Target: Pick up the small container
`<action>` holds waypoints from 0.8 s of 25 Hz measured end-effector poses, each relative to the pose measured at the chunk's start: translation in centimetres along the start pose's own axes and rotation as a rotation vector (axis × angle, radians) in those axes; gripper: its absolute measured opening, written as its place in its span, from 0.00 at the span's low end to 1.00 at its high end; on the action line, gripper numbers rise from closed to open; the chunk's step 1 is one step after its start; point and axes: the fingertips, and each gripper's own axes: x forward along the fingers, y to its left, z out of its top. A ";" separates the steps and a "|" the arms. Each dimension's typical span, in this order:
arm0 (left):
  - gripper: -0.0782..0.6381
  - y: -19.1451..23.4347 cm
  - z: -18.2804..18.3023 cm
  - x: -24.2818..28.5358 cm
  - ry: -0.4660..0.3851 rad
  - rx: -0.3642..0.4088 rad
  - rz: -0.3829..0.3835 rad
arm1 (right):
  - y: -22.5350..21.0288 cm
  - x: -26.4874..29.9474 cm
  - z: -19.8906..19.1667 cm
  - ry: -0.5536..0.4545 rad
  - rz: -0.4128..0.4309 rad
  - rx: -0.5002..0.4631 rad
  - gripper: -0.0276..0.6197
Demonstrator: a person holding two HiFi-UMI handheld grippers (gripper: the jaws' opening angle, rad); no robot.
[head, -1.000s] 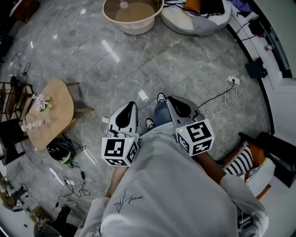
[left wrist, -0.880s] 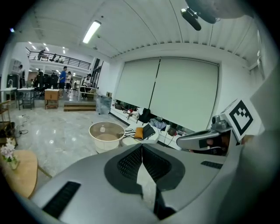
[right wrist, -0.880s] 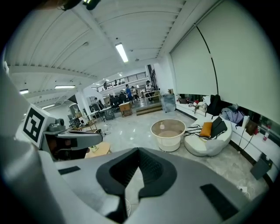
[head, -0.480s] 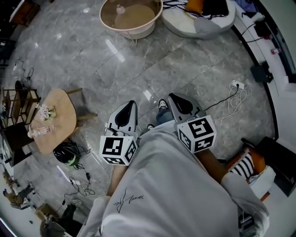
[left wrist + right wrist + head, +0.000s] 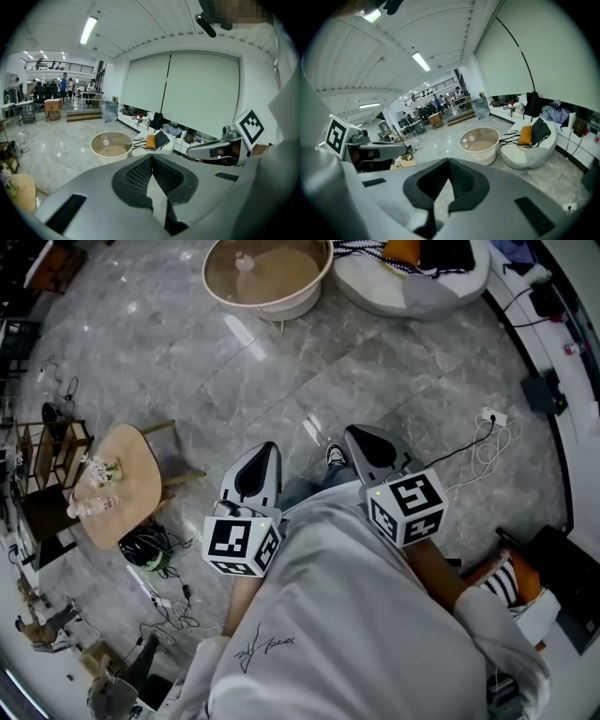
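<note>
Head view looks steeply down on a grey marble floor (image 5: 281, 371), with the person's white shirt (image 5: 328, 634) filling the lower part. The left gripper (image 5: 267, 451) and the right gripper (image 5: 354, 434) are held side by side just in front of the body and point forward over the floor. Each carries its cube with black square markers at the rear. One dark shoe (image 5: 336, 456) shows between them.

Left gripper view shows its ribbed black fingers (image 5: 140, 176) pressed together at the tips with nothing between them. Right gripper view shows the same there: fingers (image 5: 461, 180) closed on each other and empty.

The small pale container (image 5: 246, 261) stands on the glass top of a round cream-walled counter (image 5: 291, 306), well apart from both grippers, far ahead at the upper edge of the head view. Just beside that counter, to its right, lies a white round floor sofa (image 5: 412, 292) with a striped throw and orange and black cushions.

To the left, a small light wooden counter (image 5: 131, 474) carries flowers and a few little bottles. A white power strip with its cable (image 5: 492, 423) lies on the floor to the right.
</note>
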 end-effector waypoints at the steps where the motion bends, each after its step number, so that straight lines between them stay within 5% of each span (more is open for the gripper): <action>1: 0.13 -0.1 0.1 0.1 0.002 0.007 0.002 | -0.2 0.2 0.0 0.005 0.007 -0.001 0.07; 20: 0.13 5.3 3.3 3.6 -0.048 0.003 -0.016 | -0.6 5.8 3.8 0.006 0.007 -0.041 0.07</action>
